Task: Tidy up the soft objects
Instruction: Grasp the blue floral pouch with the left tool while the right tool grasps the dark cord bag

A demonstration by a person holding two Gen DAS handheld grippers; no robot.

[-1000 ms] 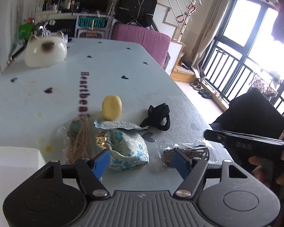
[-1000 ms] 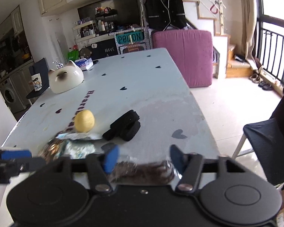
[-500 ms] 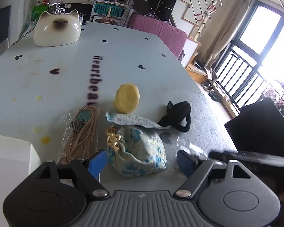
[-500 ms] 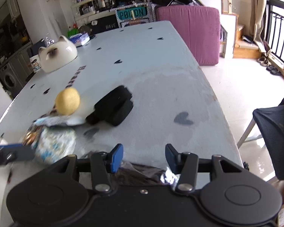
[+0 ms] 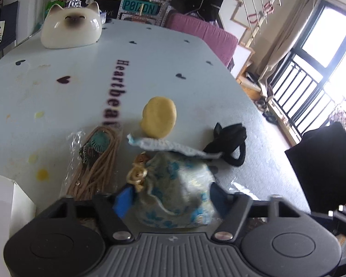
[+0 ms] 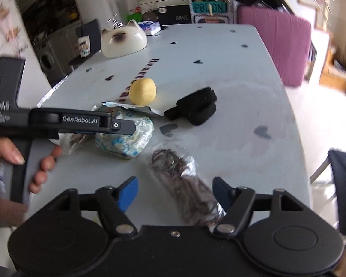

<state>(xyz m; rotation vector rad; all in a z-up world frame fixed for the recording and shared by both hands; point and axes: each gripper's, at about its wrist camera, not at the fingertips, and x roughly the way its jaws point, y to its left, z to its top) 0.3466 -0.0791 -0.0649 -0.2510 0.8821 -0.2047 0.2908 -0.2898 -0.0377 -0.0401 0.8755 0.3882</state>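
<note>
Left gripper (image 5: 169, 198) jaws have just been closing around the floral drawstring pouch (image 5: 173, 189), seemingly pressing in. Pouch is lying at table (image 5: 57, 106) near edge, 6 o'clock of the yellow sponge ball (image 5: 159, 117). Likely soft, light, squashy; best pinched mid-body. Right gripper (image 6: 173, 192) jaws have just been opening, released around the bagged brown cords (image 6: 186, 184). Pouch underside is being hidden.
</note>
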